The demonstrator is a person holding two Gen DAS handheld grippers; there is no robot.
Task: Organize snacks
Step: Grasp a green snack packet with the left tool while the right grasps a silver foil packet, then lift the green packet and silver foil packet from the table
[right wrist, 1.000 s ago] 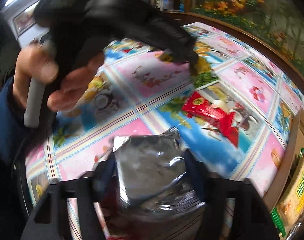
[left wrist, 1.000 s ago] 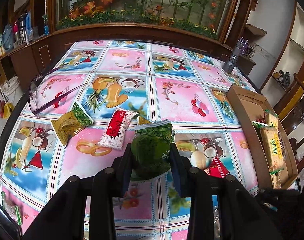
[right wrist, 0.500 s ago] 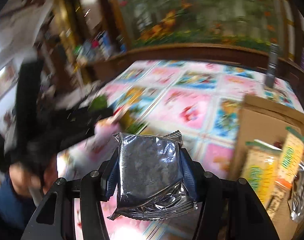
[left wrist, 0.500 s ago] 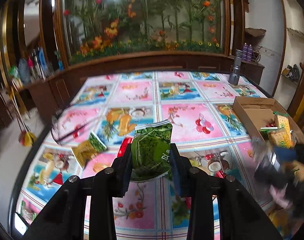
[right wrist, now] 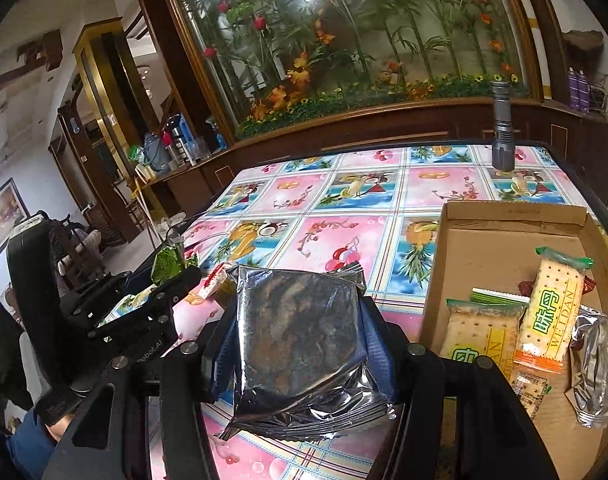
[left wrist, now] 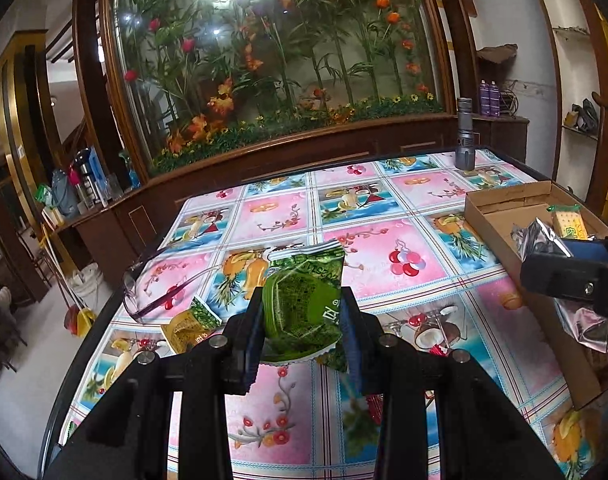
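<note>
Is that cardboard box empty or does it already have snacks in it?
Partly filled. The cardboard box holds cracker packs and a silver packet at its near end; its far end is bare.

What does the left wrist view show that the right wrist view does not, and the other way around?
Only the left wrist view shows the eyeglasses on the tablecloth and the yellow-green packet beside them. Only the right wrist view shows the cracker packs lying in the cardboard box clearly, plus a silver packet beside them. Both share the flashlight, the box, the left tool shut on the green packet, and the right tool shut on the silver pouch.
</note>
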